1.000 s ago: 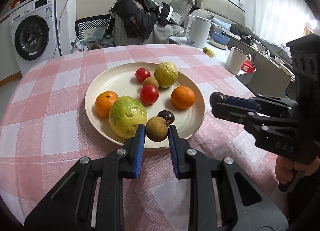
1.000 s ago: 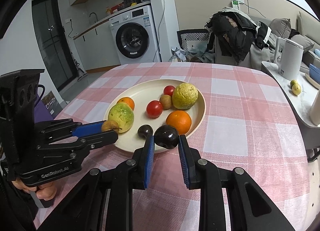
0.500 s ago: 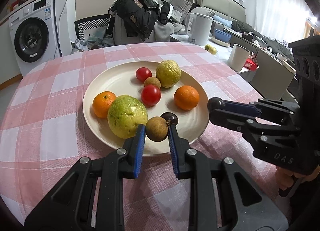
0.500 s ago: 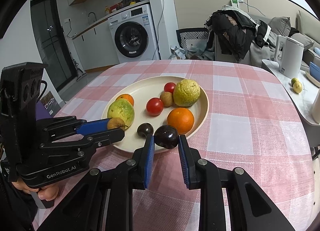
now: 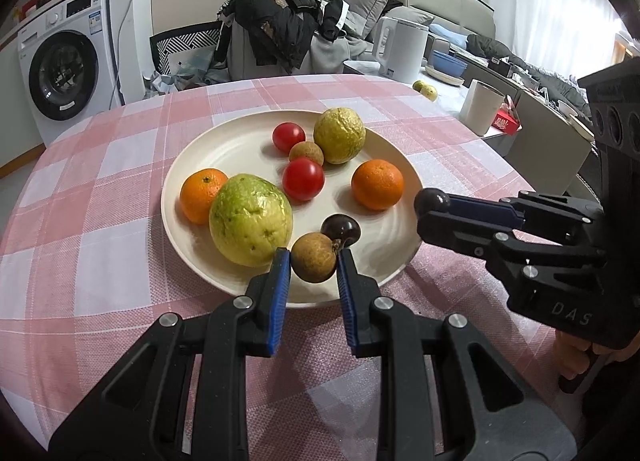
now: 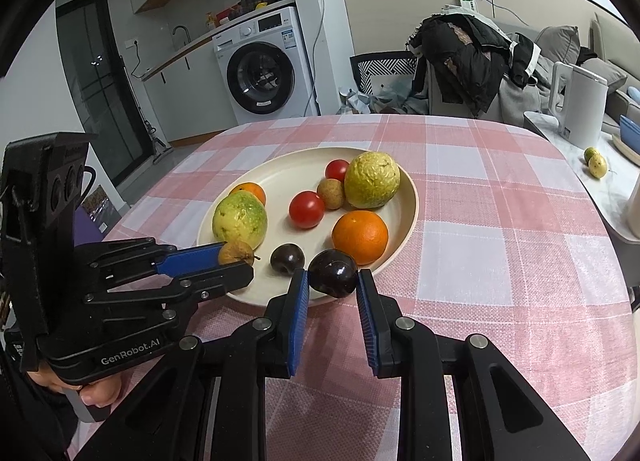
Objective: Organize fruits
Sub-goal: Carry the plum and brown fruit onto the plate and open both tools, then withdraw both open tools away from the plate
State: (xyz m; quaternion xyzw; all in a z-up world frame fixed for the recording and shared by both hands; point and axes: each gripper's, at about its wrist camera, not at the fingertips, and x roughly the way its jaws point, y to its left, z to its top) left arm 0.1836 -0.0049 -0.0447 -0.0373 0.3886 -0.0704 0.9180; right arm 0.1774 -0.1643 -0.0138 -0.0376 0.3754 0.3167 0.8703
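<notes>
A cream plate (image 5: 224, 149) (image 6: 288, 173) on the pink checked tablecloth carries two oranges, two red tomatoes, two green guavas, a brown longan and a dark plum (image 5: 341, 227) (image 6: 287, 258). My left gripper (image 5: 313, 261) (image 6: 236, 257) is shut on a brown longan (image 5: 313, 257) (image 6: 235, 252) over the plate's near rim, next to the big guava (image 5: 250, 219). My right gripper (image 6: 333, 281) (image 5: 434, 203) is shut on a second dark plum (image 6: 333, 272) (image 5: 431, 200) at the plate's right edge, close to an orange (image 6: 360, 236).
A white kettle (image 5: 402, 48), a cup (image 5: 482, 111) and two small green fruits (image 6: 595, 161) stand on a side counter to the right. A chair heaped with clothes (image 5: 276, 29) is behind the table; a washing machine (image 6: 266, 69) lies beyond.
Both grippers keep their fruits and have crept slightly closer to the plate; nothing was let go or picked up.
</notes>
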